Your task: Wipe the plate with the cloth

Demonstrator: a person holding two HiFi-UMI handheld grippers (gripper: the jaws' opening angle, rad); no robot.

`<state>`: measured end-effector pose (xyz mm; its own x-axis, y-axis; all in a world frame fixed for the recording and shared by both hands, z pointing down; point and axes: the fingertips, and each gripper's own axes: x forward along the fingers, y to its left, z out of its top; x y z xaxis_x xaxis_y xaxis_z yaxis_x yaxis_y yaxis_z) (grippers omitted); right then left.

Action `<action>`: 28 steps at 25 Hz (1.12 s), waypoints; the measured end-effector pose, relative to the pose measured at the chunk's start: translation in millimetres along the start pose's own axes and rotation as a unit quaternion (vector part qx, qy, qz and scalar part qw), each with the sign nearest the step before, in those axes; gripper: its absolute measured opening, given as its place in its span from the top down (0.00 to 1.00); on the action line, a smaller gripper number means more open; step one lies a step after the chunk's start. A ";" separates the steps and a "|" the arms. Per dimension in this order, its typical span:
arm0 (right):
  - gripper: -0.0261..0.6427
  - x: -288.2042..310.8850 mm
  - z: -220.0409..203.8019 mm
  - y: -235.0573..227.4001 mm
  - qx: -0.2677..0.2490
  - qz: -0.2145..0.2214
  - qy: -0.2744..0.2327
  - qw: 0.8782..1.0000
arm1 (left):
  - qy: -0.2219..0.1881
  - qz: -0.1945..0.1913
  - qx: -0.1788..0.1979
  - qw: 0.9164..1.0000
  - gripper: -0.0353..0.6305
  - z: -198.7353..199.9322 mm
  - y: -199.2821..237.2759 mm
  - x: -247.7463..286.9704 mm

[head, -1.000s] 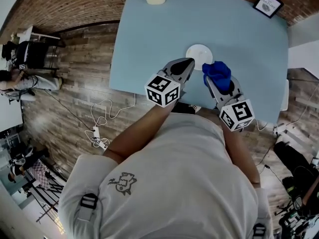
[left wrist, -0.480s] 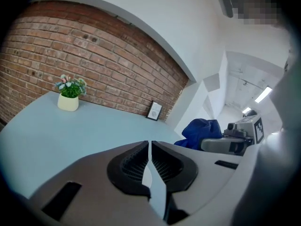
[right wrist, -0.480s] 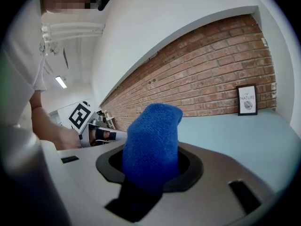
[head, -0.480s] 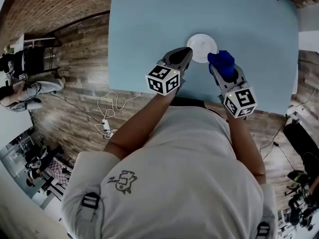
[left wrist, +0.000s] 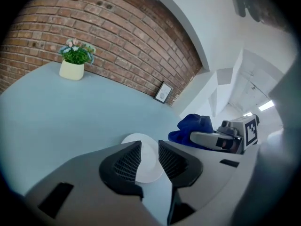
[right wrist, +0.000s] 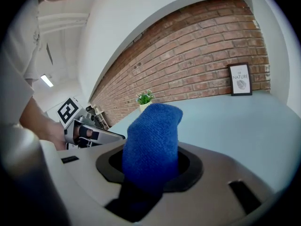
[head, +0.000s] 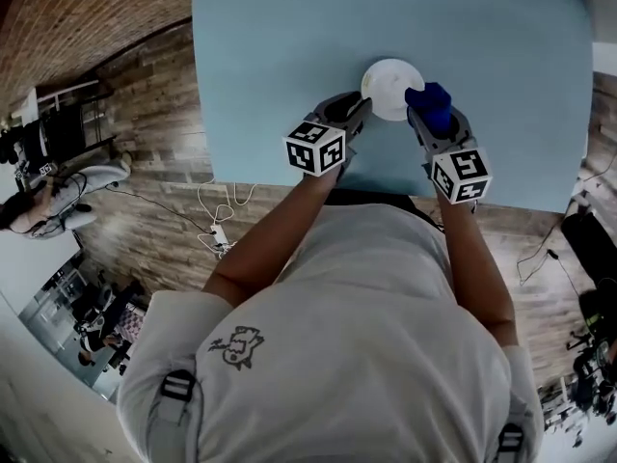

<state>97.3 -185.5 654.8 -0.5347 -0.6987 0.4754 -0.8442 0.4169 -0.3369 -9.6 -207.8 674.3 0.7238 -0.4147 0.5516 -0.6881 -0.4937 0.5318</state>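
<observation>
Presently we find the white plate [head: 390, 73] resting on the bench [head: 280, 46]. The left gripper [left wrist: 149, 149] sits at its near rim; its fingers [left wrist: 124, 163] have just been opening, nothing between them, likely to steady it. The right gripper [head: 429, 114] has its fingers clamped on the blue cloth [right wrist: 151, 126], held ready beside the plate.

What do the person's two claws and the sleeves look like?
The left claw and the right claw have smooth light grey bodies with black inner parts; the left one's pads are ribbed. Each carries a white cube with black square markers. The person wears a light grey short-sleeved shirt.
</observation>
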 end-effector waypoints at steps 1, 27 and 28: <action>0.75 2.7 -6.6 -2.8 0.003 -0.002 0.006 1.000 | 0.006 0.001 -0.011 1.000 0.79 -4.8 4.9 4.0; 0.75 29.0 -91.1 -54.8 0.062 -0.042 0.053 0.996 | 0.072 0.008 -0.110 0.991 0.74 -58.4 47.9 63.2; 0.75 30.2 -94.0 -54.5 0.060 -0.042 0.057 0.996 | 0.071 0.006 -0.111 0.991 0.74 -58.8 47.2 64.5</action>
<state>123.7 -174.6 764.0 -0.4681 -0.6544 0.5938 -0.8798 0.2826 -0.3822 1.5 -212.9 772.8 0.7112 -0.2994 0.6360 -0.7030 -0.3021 0.6438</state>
